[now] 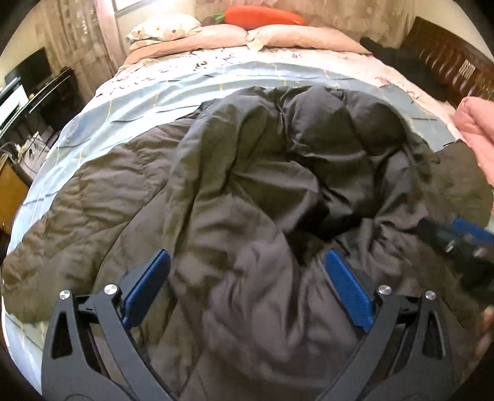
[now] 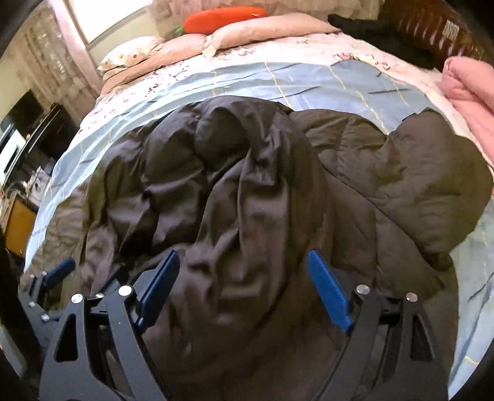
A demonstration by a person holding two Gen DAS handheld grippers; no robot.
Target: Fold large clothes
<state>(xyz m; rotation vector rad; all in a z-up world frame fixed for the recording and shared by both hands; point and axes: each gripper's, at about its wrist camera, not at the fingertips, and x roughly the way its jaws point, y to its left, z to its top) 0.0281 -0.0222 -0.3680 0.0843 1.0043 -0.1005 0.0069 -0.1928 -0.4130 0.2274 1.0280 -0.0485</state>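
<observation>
Writing shows only as blurred marks on the pale pink printed sheet (image 2: pixel 355 58) far beyond the fingers, too small to read. A large dark olive-brown quilted down jacket (image 1: pixel 247 191) lies crumpled on the light blue checked bed cover (image 1: pixel 129 101), spreading ahead of and beneath both pairs of fingers. The left gripper (image 1: pixel 247 290) has its blue-padded fingers (image 1: pixel 148 287) spread wide, with rumpled jacket fabric rising between them; whether the pads touch it cannot be told. The right gripper (image 2: pixel 244 287) likewise stands wide over the jacket, its fingers (image 2: pixel 328 290) apart on either side of a fabric ridge. Beyond the fingers, an orange carrot-shaped plush (image 1: pixel 262 15) rests on beige pillows (image 1: pixel 278 37). The left wrist view catches the right gripper as a blurred dark shape to the right of its fingers; the right wrist view shows more of the pink quilted blanket (image 2: pixel 469 101) right of its fingers.
</observation>
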